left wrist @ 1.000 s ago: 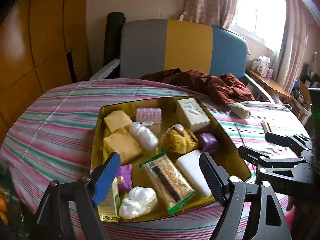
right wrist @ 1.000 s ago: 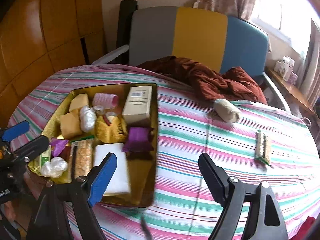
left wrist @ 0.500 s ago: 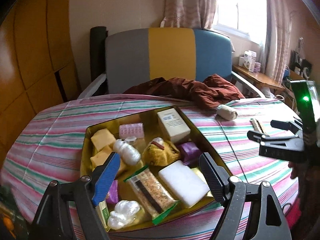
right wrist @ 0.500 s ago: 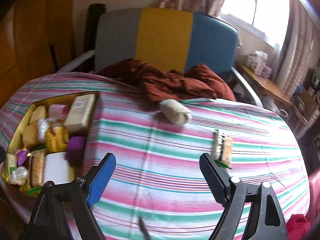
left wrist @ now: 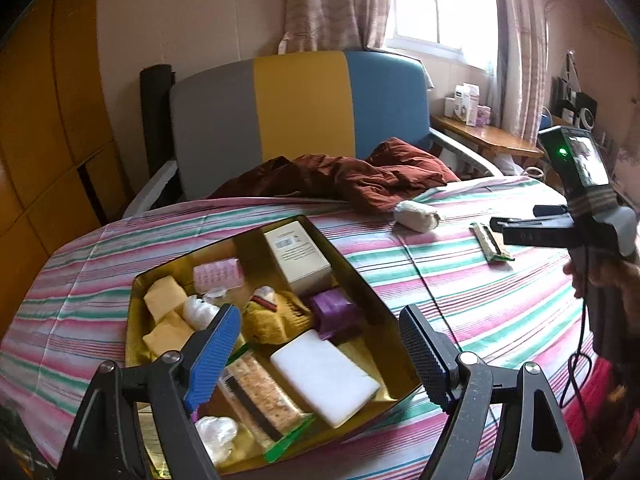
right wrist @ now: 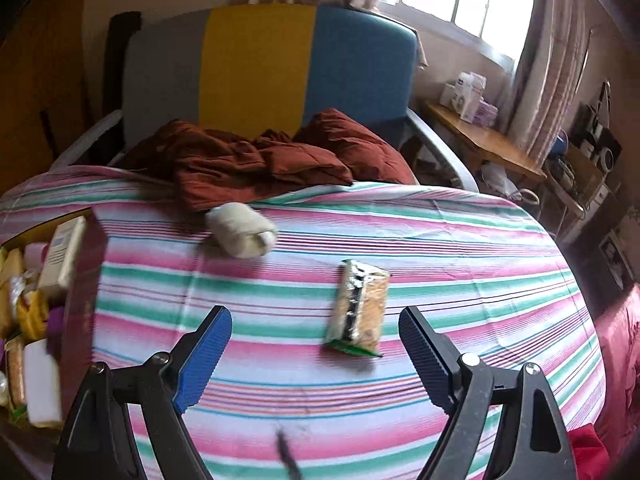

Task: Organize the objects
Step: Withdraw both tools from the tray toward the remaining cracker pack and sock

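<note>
A gold tin box (left wrist: 362,280) on the striped tablecloth holds several items: a white block (left wrist: 324,376), a snack bar (left wrist: 260,396), a cream carton (left wrist: 296,256) and a yellow plush toy (left wrist: 276,316). My left gripper (left wrist: 320,344) hovers open above the box's near side, nothing between its fingers. My right gripper (right wrist: 316,344) stands open just above the cloth, with a loose snack bar packet (right wrist: 358,308) lying a little beyond and between its fingers. The right gripper (left wrist: 516,222) also shows at the right edge of the left wrist view. A rolled beige cloth (right wrist: 242,230) lies farther back.
A dark red garment (right wrist: 256,164) is heaped at the table's far edge before a grey, yellow and blue chair (right wrist: 260,64). A wooden side table (right wrist: 484,144) with small boxes stands at the right by the window. The tin box (right wrist: 86,280) sits at the left.
My right gripper has swung right, away from the tin box, and now faces the loose snack bar packet. The left gripper has shifted and rolled slightly above the box. Both stay open.
</note>
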### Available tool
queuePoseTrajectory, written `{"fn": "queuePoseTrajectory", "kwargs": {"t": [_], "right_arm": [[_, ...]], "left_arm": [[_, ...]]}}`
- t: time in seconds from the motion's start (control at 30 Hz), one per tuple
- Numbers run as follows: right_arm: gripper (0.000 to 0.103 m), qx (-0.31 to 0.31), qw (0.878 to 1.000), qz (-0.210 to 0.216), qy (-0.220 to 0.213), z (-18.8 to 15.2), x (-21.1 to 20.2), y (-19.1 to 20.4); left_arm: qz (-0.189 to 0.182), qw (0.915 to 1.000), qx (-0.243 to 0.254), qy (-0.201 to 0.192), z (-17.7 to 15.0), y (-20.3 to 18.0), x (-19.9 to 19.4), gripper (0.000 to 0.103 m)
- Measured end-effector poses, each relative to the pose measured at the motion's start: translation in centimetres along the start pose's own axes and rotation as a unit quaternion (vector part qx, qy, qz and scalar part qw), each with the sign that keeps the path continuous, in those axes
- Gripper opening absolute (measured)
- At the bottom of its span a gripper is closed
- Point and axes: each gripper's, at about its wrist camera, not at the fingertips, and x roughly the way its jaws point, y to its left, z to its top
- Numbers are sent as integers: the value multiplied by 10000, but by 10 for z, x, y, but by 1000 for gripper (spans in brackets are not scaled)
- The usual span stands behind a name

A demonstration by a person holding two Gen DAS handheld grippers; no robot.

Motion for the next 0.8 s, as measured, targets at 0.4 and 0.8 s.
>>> {"fn": "queuePoseTrajectory", "kwargs": {"t": [0.4, 0.8], "right_arm": [[87, 1410, 9877, 220, 639, -4, 68, -78], [87, 1752, 9778, 321, 1105, -11, 95, -90]], "left_arm": [[-170, 9991, 362, 140, 14, -31, 19, 82], [-636, 9957, 583, 335, 40, -68, 55, 82]]}}
